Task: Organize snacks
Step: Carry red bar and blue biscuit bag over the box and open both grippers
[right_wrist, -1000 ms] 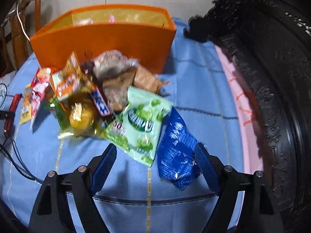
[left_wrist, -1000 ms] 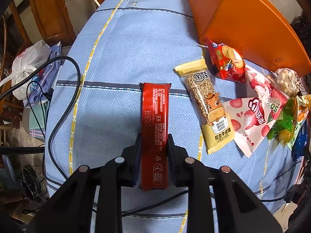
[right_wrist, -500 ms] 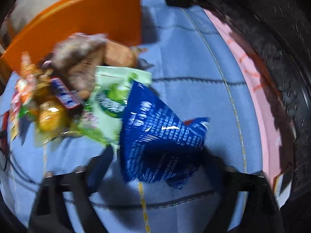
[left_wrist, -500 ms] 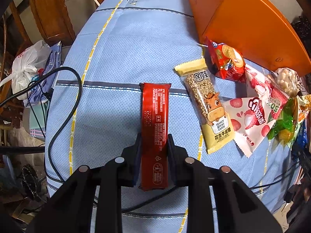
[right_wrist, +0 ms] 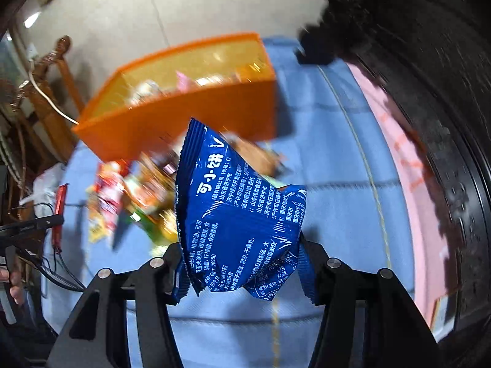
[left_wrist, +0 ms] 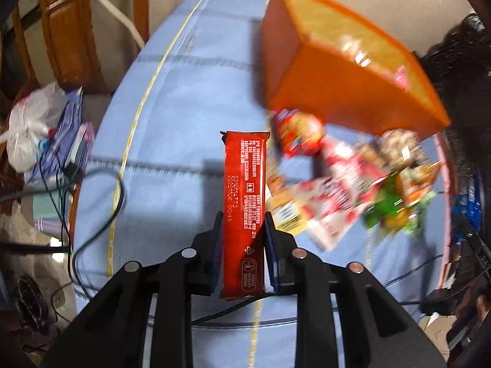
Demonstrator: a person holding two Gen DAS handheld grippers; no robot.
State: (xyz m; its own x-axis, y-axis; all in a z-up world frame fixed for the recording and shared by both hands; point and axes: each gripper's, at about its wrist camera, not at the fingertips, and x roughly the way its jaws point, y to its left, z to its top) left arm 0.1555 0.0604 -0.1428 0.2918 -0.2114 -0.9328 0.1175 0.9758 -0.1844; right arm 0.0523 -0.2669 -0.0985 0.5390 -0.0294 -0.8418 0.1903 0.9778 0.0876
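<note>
- Your left gripper (left_wrist: 242, 239) has its jaws drawn narrow on the lower part of the red bar (left_wrist: 244, 211), pads on its long edges. Gripping it low leaves most of the wrapper sticking out ahead of the fingers, which should let you drop it nose-first into a container.
- Your right gripper (right_wrist: 242, 268) has just been closing its jaws, and the blue packet (right_wrist: 237, 217) is between them, pinched at its bottom end and crumpled there. The puffy bag needs a wider hold than the bar, so the jaws stand at a middling width, not tight.
- Both packs look clear of the blue cloth (left_wrist: 184, 107); the bar's shadow falls on the fabric apart from it, so I judge you are carrying, not sliding.
- Just beyond the fingers lies the loose heap of snacks (left_wrist: 353, 178), blurred: red-and-white pouches, a yellow bar, green and orange wrappers, crowded against the foot of the bin. I cannot tell the items apart exactly.
- A black cable (left_wrist: 101, 214) trails over the cloth's left edge, near your left hand's path; keep the bar's tail away from it.
- Farthest stands the orange bin (right_wrist: 190, 122), open-topped, with a few small packs already inside. It sits behind the heap, so each pack must pass over the pile; that is likely why both are lifted high before going forward.
- A dark carved frame (right_wrist: 429, 92) borders the right side.
</note>
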